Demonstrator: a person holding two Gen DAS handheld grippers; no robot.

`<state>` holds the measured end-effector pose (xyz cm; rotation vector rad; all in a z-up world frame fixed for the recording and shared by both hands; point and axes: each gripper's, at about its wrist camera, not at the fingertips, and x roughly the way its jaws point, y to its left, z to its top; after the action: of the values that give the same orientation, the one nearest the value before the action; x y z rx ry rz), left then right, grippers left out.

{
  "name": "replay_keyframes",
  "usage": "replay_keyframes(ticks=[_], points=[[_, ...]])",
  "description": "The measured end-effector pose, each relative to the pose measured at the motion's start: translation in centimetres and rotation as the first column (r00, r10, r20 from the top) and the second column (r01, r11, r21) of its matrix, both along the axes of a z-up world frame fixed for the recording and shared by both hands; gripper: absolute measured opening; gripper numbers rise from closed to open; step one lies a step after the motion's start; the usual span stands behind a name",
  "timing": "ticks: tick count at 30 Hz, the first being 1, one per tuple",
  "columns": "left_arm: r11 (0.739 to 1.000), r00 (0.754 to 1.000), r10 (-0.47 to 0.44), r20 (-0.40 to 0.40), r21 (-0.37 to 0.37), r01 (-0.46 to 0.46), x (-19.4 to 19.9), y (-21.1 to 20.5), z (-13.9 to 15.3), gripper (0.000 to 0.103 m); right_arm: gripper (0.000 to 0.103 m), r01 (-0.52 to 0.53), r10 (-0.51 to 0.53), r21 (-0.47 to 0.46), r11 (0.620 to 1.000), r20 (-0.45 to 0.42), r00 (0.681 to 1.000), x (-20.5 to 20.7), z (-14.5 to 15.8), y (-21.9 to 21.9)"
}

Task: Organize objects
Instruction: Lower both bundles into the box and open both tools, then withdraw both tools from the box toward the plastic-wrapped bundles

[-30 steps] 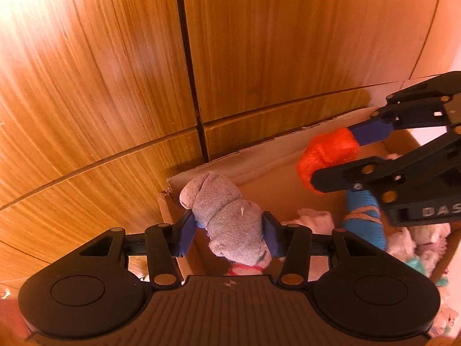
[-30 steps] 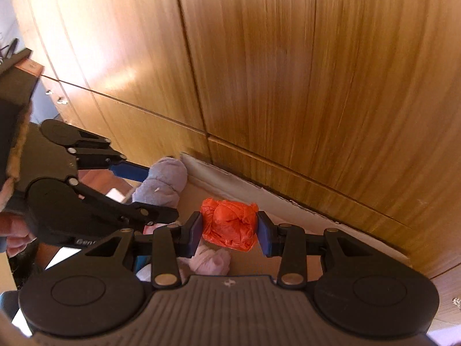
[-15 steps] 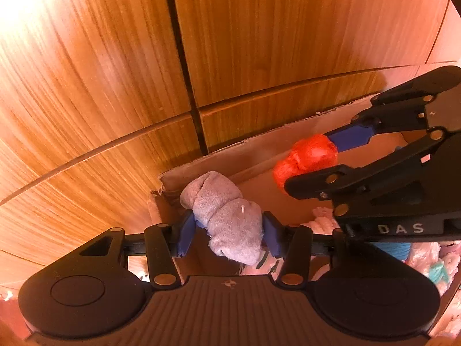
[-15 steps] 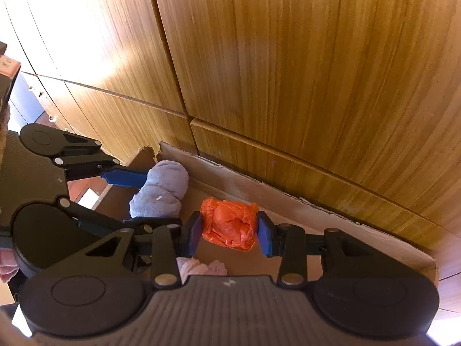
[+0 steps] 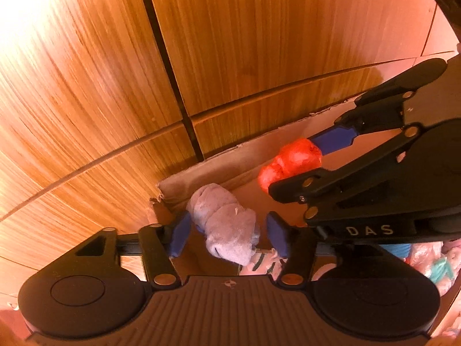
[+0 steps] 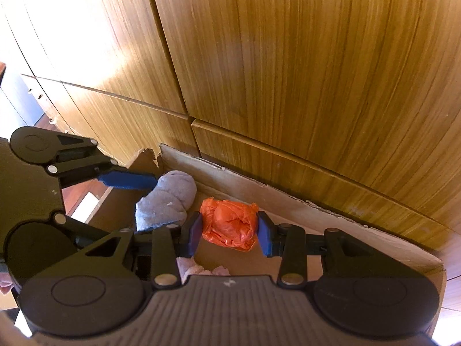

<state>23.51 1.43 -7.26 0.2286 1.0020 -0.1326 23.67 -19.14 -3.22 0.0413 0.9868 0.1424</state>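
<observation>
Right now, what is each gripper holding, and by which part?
Right gripper: shut on the orange plastic bag bundle, pinched across its middle. Left gripper: jaws opening, letting go of the grey rolled sock between them.

Wooden cabinet doors (image 6: 288,72) stand just behind; a drawer knob (image 6: 52,120) shows.

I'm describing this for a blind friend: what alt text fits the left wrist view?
The left gripper, jaws opening, has a grey rolled cloth between them over a cardboard box. Beside it, the right gripper clamps an orange bundle.
</observation>
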Motion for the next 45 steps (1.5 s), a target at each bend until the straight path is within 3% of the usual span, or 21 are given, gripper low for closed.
replay_keyframes(ticks=[19, 33, 38, 39, 45], points=[[1.000, 0.999, 0.019, 0.039, -0.019, -0.018, -2.7, 0.9, 2.7, 0.074, 0.040, 0.000, 0.000, 0.008, 1.000, 0.042, 0.999, -4.5, 0.2, -0.8], [0.995, 0.988, 0.058, 0.145, -0.085, -0.046, -12.5, -0.7, 7.4, 0.083, 0.048, 0.013, -0.018, 0.027, 1.000, 0.180, 0.984, -19.7, 5.3, -3.0], [0.995, 0.984, 0.024, 0.178, -0.101, -0.006, -16.5, -3.9, 5.5, 0.085, 0.051, 0.038, -0.049, 0.057, 0.998, 0.210, 0.976, -23.4, 5.0, -2.5], [0.993, 0.984, 0.016, 0.177, -0.115, 0.005, -17.7, -4.5, 5.3, 0.085, 0.051, 0.037, -0.050, 0.063, 0.997, 0.211, 0.976, -20.2, 5.0, -2.9], [0.983, 0.985, -0.045, 0.168, -0.170, 0.074, -22.6, -8.7, 2.3, 0.086, 0.057, 0.049, -0.057, 0.044, 0.998, 0.218, 0.974, -27.9, 4.0, -2.8]])
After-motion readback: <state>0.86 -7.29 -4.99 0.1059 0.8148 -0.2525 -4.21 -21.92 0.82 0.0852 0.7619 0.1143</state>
